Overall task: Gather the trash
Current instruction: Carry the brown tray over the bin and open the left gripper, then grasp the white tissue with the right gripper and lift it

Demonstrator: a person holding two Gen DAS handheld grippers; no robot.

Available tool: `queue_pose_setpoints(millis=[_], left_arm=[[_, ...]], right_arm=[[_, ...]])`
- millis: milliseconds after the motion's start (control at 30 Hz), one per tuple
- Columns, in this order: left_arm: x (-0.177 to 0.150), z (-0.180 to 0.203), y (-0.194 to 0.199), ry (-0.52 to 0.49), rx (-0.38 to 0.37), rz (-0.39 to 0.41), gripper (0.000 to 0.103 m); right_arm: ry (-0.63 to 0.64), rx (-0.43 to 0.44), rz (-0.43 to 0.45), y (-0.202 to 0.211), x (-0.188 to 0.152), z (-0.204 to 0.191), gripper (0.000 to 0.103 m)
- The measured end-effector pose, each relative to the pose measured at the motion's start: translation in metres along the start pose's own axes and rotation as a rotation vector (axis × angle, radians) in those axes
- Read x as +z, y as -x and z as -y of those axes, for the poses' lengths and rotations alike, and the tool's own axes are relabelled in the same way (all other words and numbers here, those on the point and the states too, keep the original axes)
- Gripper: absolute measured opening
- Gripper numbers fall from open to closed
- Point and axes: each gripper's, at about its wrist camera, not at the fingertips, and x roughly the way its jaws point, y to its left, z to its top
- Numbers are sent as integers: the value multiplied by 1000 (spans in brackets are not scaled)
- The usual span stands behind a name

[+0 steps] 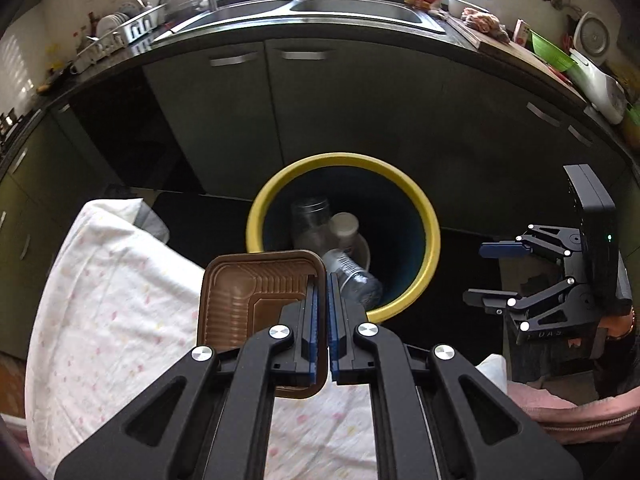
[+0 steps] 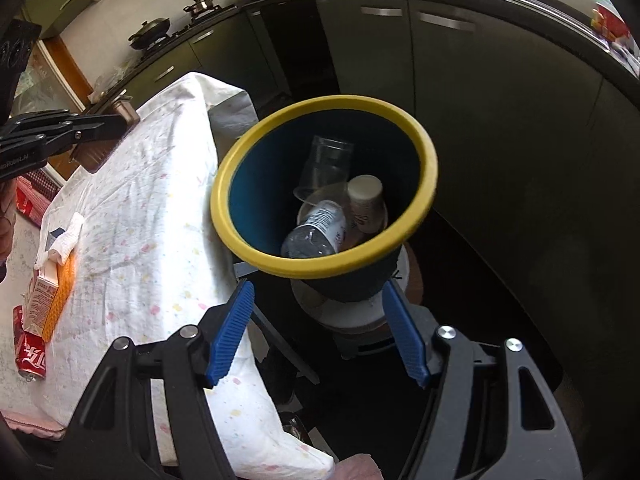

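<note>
1. The left gripper (image 1: 323, 280) is clenching the rim of a brown ribbed rectangular plastic tray (image 1: 256, 292), its 2 blue pads pressed together on the tray's right edge.
2. The tray is hanging to the left of the jaws, over the white cloth with pale pink and yellow specks (image 1: 108, 280) that is covering the table, and just beside the bin's near rim.
3. The round bin with a yellow rim and dark blue inside (image 1: 434, 240) is standing just past the table edge, directly ahead of the left jaws.
4. Inside the bin, a clear plastic bottle (image 2: 316, 230), a clear plastic cup (image 2: 326, 160) and a white paper cup (image 2: 365, 196) are lying together.
5. The right gripper (image 2: 320, 332) is hovering with its jaws released and wide apart; nothing is lying between them, and the bin's lower wall is showing in the gap beyond.
6. In the right wrist view, the left gripper is entering from the left edge with the tray partly hidden behind it.
7. On the cloth's far left, a red drink can (image 2: 30, 354) and a small carton (image 2: 40, 296) are lying near an orange object, possibly a sponge (image 2: 60, 292).
</note>
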Motion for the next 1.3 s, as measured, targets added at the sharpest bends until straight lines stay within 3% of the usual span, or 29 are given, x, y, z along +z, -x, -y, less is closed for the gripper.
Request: queue_pose_setpoints(millis=[233,367,400,433,467,500,567,733,933,1133,1300], left_arm=[[39,22,-64,-34,-25,-41,5],[46,23,-93,-26,-14,-59,6],[46,22,-98,-20,-1,-58,19],[47,22,-102,-17,9,-60,43],[48,22,-103,-14,28,-54,54],[47,21,-101,-11,41,-41,63],[45,21,-94,-11,43,-29,63],[33,18,-33,11,49,41,64],[-12,6,61,106,87,148,77],[-93,-30,144,316,167,224,87],[-178,-47,198,441,352,260,89]], right_arm=[[-48,-16,-1,-1,-10,28,64],[-65,-27,-2,-3,-10,36,65],[-68,-27,-2,-3,-10,36,66],[-69,-28,-2,-3,-9,37,66],[-66,-29,-3,-4,-9,36,66],[-63,-28,-3,-4,-9,35,66],[-57,-26,-4,-4,-9,33,66],[-32,-13,-4,-5,-7,22,66],[29,18,-20,-13,-4,-2,66],[178,66,-43,-19,3,-54,66],[330,135,-57,-21,8,-115,66]])
